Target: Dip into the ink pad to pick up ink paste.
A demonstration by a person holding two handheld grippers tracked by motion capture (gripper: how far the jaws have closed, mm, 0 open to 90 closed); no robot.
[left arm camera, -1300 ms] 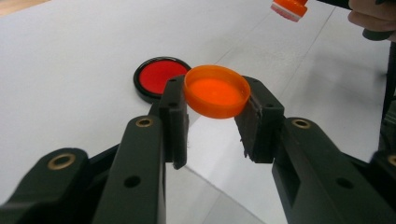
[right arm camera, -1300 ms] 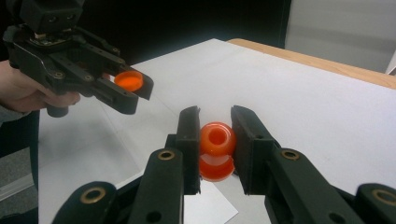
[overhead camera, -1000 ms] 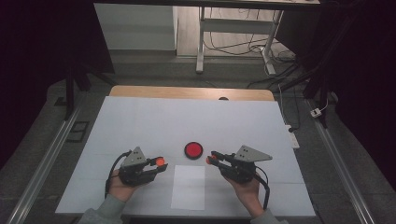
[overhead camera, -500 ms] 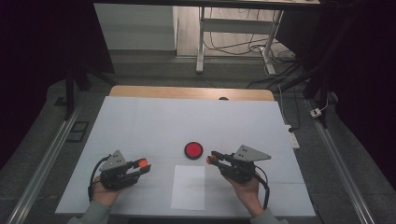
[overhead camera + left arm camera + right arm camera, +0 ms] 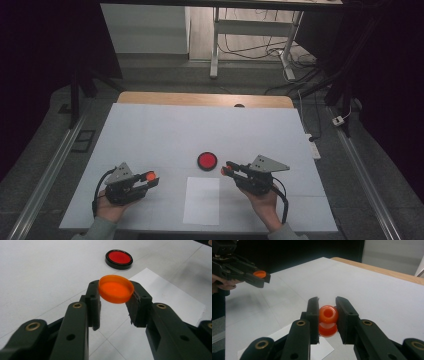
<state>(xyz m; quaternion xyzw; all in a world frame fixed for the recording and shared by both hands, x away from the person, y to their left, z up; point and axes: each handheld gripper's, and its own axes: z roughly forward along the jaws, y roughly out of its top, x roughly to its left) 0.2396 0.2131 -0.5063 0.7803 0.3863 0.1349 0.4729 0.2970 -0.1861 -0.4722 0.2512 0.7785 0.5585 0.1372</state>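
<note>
**Cap and bottle held apart over the paper sheet**

Left of the white paper sheet (image 5: 201, 200), the left gripper (image 5: 150, 180) is hovering level in the person's hand, its jaws clamping a shallow round orange plastic cap (image 5: 116, 289), hollow side facing up.

Right of that sheet, the right gripper (image 5: 226, 169) is pointing back toward it, its jaws squeezing a small glossy orange bottle (image 5: 327, 320), whose open neck is facing the camera.

Beyond the sheet, a flat red disc with a black rim (image 5: 207, 160) is lying on the table (image 5: 165, 130).
</note>
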